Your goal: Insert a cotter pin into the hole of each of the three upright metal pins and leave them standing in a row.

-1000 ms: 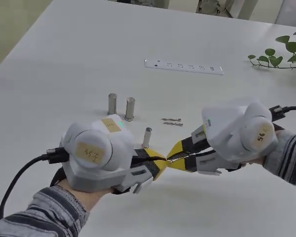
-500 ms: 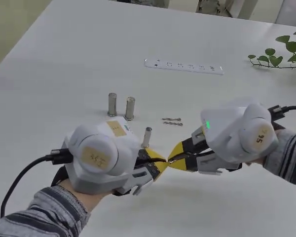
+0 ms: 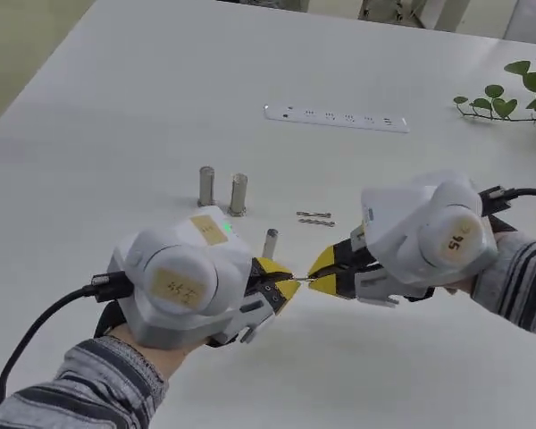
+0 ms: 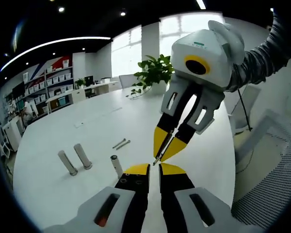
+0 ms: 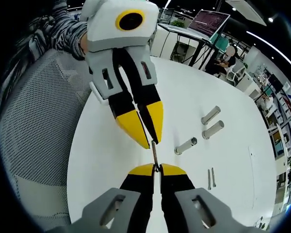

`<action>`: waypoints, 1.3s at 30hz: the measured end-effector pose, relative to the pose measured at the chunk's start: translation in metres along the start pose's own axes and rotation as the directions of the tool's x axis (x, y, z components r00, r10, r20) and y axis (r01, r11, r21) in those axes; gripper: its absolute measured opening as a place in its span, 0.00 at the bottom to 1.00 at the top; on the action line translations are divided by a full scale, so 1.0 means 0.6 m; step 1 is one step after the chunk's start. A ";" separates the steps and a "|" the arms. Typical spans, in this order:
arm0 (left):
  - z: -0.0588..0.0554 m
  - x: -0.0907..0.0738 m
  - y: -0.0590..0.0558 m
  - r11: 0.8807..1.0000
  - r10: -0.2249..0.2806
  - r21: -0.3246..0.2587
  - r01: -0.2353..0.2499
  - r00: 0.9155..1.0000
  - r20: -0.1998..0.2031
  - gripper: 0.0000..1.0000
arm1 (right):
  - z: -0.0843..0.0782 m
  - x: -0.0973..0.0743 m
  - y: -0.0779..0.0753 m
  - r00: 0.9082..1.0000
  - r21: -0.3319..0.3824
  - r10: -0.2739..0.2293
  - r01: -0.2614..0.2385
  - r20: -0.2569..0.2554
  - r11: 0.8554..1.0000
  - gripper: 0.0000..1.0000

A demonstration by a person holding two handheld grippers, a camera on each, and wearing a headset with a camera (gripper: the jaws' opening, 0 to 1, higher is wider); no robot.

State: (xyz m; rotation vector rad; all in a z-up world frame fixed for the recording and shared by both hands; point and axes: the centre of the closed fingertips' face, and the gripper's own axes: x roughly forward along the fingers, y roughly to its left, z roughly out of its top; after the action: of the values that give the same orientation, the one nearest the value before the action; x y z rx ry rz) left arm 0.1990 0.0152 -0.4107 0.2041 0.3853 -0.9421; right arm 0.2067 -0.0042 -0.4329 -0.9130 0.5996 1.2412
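A thin cotter pin (image 3: 301,279) hangs in the air between my two grippers. My right gripper (image 5: 154,169) is shut on one end of the cotter pin (image 5: 154,154), and my left gripper (image 4: 154,168) is shut at its other end. The tips of both grippers nearly meet low in the head view, left gripper (image 3: 287,285) facing right gripper (image 3: 316,278). Three grey metal pins stand upright on the white table: two side by side (image 3: 206,186) (image 3: 238,194) and a third (image 3: 270,243) just behind my left jaws. Two more cotter pins (image 3: 314,218) lie flat to the right of them.
A white power strip (image 3: 337,118) lies farther back on the table (image 3: 116,116). A leafy plant (image 3: 509,94) reaches in at the far right edge. Black cables trail from both grippers. Striped sleeves cover the person's arms at the lower corners.
The jaw tips were touching a second ago, then drew slightly apart. Now the cotter pin spans the small gap. Both grippers have shifted slightly up and to the right.
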 end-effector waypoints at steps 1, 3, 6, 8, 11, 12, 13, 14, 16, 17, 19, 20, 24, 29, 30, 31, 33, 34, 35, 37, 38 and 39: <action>0.001 0.000 0.005 1.000 0.014 -0.001 -0.014 1.000 0.005 0.05 | -0.001 0.000 -0.002 1.000 0.012 -0.005 0.005 -0.001 1.000 0.00; 0.002 0.000 0.011 0.999 0.034 0.004 -0.034 0.999 0.012 0.06 | -0.002 0.001 -0.010 1.000 0.032 -0.017 0.017 -0.001 0.999 0.00; 0.003 0.002 0.021 0.998 0.063 -0.001 -0.063 0.998 0.028 0.10 | -0.007 0.003 -0.024 0.999 0.058 -0.047 0.048 -0.017 0.997 0.00; 0.002 0.004 0.036 0.994 0.105 0.016 -0.106 0.994 0.023 0.11 | -0.010 0.005 -0.033 0.998 0.093 -0.065 0.068 -0.027 0.993 0.00; -0.004 0.006 0.051 0.989 0.148 0.004 -0.148 0.989 0.011 0.14 | -0.018 0.010 -0.046 0.995 0.126 -0.088 0.094 -0.050 0.988 0.00; -0.005 0.006 0.054 0.988 0.156 -0.001 -0.156 0.988 0.013 0.15 | -0.020 0.011 -0.048 0.994 0.142 -0.093 0.100 -0.056 0.985 0.00; -0.006 0.006 0.057 0.987 0.163 -0.005 -0.163 0.986 0.015 0.15 | -0.020 0.012 -0.050 0.994 0.158 -0.095 0.103 -0.057 0.982 0.00; -0.007 0.007 0.061 0.984 0.175 -0.016 -0.175 0.984 0.013 0.15 | -0.021 0.014 -0.051 0.994 0.190 -0.094 0.103 -0.059 0.976 0.00; -0.010 0.009 0.071 0.981 0.193 -0.032 -0.193 0.981 0.007 0.16 | -0.022 0.017 -0.056 0.994 0.234 -0.096 0.107 -0.058 0.966 0.00; -0.011 0.010 0.074 0.979 0.199 -0.035 -0.199 0.980 0.004 0.16 | -0.023 0.019 -0.058 0.993 0.239 -0.097 0.109 -0.060 0.965 0.00; -0.013 0.014 0.083 0.977 0.212 -0.035 -0.212 0.977 -0.004 0.16 | -0.026 0.023 -0.062 0.993 0.255 -0.099 0.114 -0.070 0.960 0.00; -0.014 0.017 0.088 0.974 0.222 -0.038 -0.222 0.975 -0.009 0.16 | -0.029 0.026 -0.064 0.992 0.260 -0.101 0.118 -0.076 0.958 0.00; -0.018 0.027 0.100 0.971 0.234 -0.037 -0.234 0.972 -0.018 0.16 | -0.034 0.034 -0.067 0.992 0.314 -0.102 0.122 -0.081 0.942 0.00; -0.025 0.043 0.106 0.971 0.234 -0.047 -0.235 0.972 -0.031 0.16 | -0.036 0.041 -0.072 0.992 0.358 -0.101 0.121 -0.074 0.926 0.00; -0.025 0.046 0.106 0.971 0.232 -0.046 -0.233 0.972 -0.032 0.16 | -0.035 0.042 -0.073 0.992 0.365 -0.103 0.123 -0.072 0.923 0.00; -0.027 0.050 0.107 0.971 0.232 -0.044 -0.233 0.972 -0.036 0.16 | -0.035 0.044 -0.073 0.993 0.376 -0.099 0.118 -0.070 0.919 0.00; -0.031 0.057 0.110 0.971 0.233 -0.045 -0.235 0.972 -0.044 0.16 | -0.032 0.048 -0.070 0.994 0.388 -0.093 0.110 -0.063 0.915 0.00; -0.033 0.060 0.111 0.971 0.234 -0.047 -0.236 0.971 -0.046 0.16 | -0.032 0.049 -0.070 0.994 0.392 -0.092 0.109 -0.062 0.913 0.00; -0.036 0.064 0.112 0.970 0.236 -0.053 -0.238 0.971 -0.049 0.16 | -0.032 0.051 -0.070 0.994 0.394 -0.089 0.106 -0.061 0.913 0.00; -0.042 0.071 0.113 0.969 0.234 -0.063 -0.237 0.971 -0.055 0.16 | -0.030 0.053 -0.070 0.994 0.396 -0.091 0.106 -0.056 0.912 0.00; -0.045 0.073 0.113 0.969 0.233 -0.063 -0.237 0.971 -0.060 0.16 | -0.029 0.054 -0.070 0.994 0.398 -0.091 0.105 -0.055 0.911 0.00; -0.046 0.075 0.113 0.969 0.233 -0.062 -0.237 0.970 -0.063 0.16 | -0.028 0.055 -0.069 0.994 0.400 -0.091 0.105 -0.055 0.910 0.00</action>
State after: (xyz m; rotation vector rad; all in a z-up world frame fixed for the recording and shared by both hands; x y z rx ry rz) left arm 0.2720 0.0299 -0.4543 0.2080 0.4335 -0.6892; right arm 0.2565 -0.0037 -0.4579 -0.6097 0.7941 0.9628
